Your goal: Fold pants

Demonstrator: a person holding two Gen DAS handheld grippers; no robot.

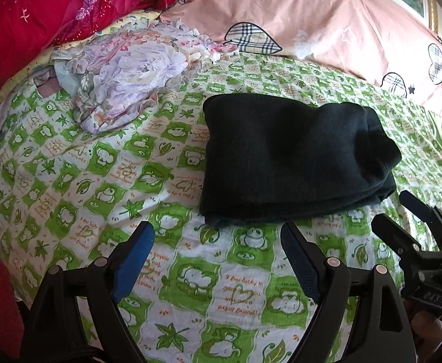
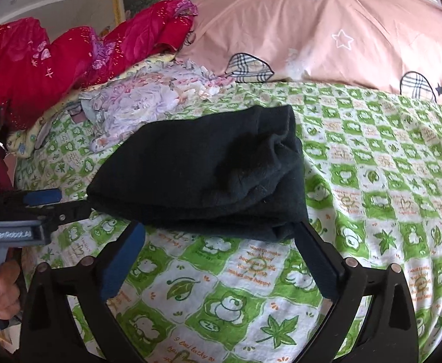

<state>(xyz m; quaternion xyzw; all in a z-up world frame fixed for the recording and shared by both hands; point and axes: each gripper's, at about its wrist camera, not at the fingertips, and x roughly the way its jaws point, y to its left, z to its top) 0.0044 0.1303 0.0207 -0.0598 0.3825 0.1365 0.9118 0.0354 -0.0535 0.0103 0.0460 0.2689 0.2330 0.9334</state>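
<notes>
Lying folded into a thick bundle on the green-and-white printed bedsheet (image 1: pixel 69 181), the dark knit pants (image 1: pixel 293 157) seem finished; both claws, left gripper (image 1: pixel 218 242) and right gripper (image 2: pixel 218 242), gape empty nearby, and a careless nudge could topple the loose layers.

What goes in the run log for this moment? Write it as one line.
task: fold pants | pants: folded bundle on green sheet | left gripper: open, empty | right gripper: open, near bundle edge

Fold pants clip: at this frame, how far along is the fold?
Looks essentially done: the dark pants lie in a compact layered stack on the green frog-print sheet. Nothing is in hand; left gripper and right gripper are open. Left: perhaps tidying the bulging right edge.
</notes>
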